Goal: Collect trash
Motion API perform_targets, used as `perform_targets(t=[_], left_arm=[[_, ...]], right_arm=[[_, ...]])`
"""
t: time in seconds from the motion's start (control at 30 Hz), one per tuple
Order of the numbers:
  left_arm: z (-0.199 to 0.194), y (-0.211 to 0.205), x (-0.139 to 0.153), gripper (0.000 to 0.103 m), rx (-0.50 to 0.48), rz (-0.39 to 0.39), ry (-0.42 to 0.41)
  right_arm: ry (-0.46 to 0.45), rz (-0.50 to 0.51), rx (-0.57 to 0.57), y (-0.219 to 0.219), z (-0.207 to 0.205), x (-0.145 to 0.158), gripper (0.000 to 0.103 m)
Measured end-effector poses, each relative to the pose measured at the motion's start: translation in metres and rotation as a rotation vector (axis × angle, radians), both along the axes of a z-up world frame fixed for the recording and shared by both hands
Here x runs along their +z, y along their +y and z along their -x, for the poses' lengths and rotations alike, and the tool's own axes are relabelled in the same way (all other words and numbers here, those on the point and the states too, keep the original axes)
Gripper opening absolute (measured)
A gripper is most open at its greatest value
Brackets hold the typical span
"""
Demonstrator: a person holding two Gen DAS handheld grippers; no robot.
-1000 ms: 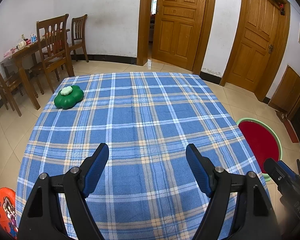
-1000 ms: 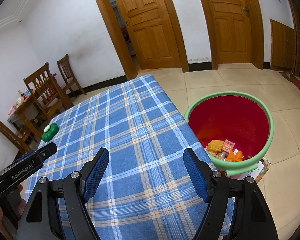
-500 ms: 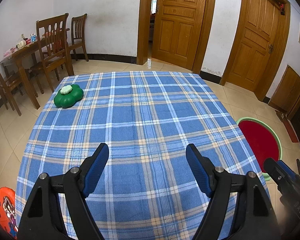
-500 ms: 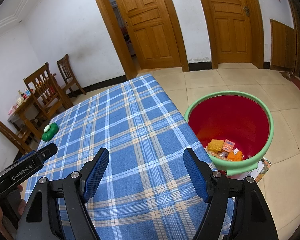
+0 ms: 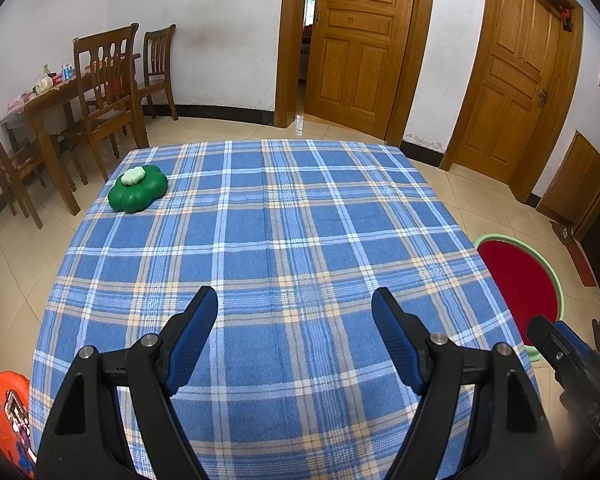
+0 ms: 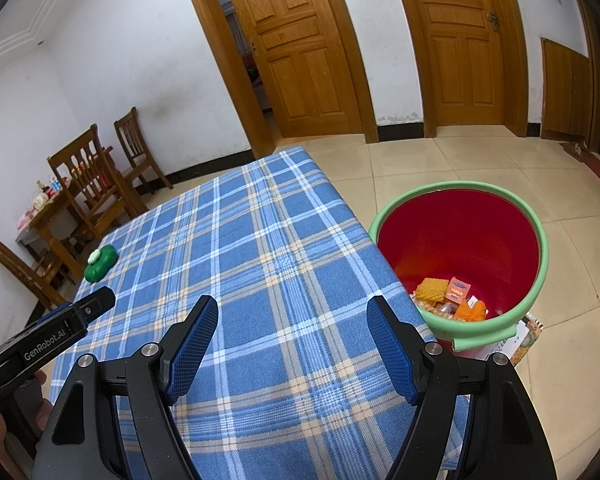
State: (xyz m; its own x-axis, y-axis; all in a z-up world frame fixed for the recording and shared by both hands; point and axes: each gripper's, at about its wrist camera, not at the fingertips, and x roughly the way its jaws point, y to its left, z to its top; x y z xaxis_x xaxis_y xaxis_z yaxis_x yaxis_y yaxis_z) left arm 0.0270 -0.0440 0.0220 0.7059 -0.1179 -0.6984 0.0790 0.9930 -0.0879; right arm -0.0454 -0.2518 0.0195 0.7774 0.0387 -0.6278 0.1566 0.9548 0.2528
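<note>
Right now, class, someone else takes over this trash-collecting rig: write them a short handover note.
Left gripper: open, empty, above the near end of the table.
Right gripper: open, empty, near the table's bucket-side edge.
Bucket: on the floor beside the table, with orange packets inside.
Done: some trash binned.
Left: only a green flower-shaped object remains on the tablecloth; whether it is trash is unclear.

flower-shaped box (image 5: 138, 194) on table's (image 5: 300, 240) far left corner; trash (image 6: 450, 298) in bucket (image 6: 540, 264) right of table.
</note>
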Motion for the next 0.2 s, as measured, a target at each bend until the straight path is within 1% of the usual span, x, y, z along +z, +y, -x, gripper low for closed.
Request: perform_targets(t=[0.2], left_arm=[[-0.0009,0.0005,-0.0004,0.079,0.0,-0.001,0.003]], right_arm=[[0.002,0.0,0.001,0.0012,0.001,-0.0005,0.078]])
